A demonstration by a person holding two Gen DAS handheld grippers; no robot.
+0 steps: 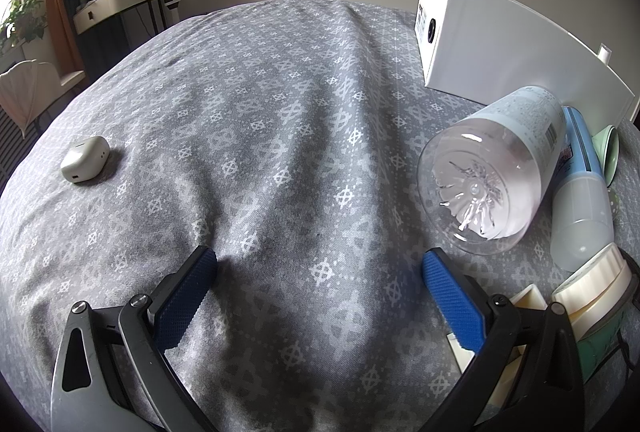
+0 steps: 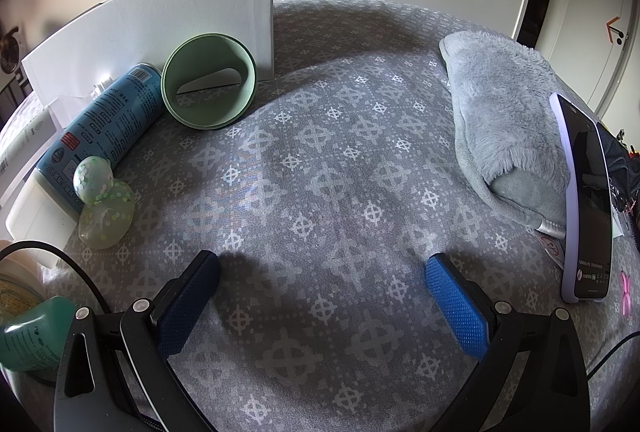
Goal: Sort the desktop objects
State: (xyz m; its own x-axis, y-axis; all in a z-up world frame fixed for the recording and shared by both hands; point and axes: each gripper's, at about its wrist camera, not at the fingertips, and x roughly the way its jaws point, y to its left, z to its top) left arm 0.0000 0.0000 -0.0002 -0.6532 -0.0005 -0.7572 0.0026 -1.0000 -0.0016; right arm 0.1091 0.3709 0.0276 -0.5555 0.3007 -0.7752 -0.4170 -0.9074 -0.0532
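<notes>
On the grey patterned cloth (image 1: 280, 111) I've got both grippers hovering with nothing in them: the left gripper (image 1: 320, 272) and the right gripper (image 2: 322, 274) both have jaws spread wide over bare fabric. Looks like a pile has formed along the white box (image 1: 480, 43): clear bottle (image 1: 492, 171) on its side, blue spray can (image 2: 100, 123), green cup (image 2: 208, 87) tipped over, little glitter duck (image 2: 104, 203) just beside the can. Still scattered, as far as I can judge: the earbud case (image 1: 85, 159) way off left, plus the fluffy grey towel (image 2: 504, 119) and phone (image 2: 586, 199) out right. So maybe halfway, honestly.
</notes>
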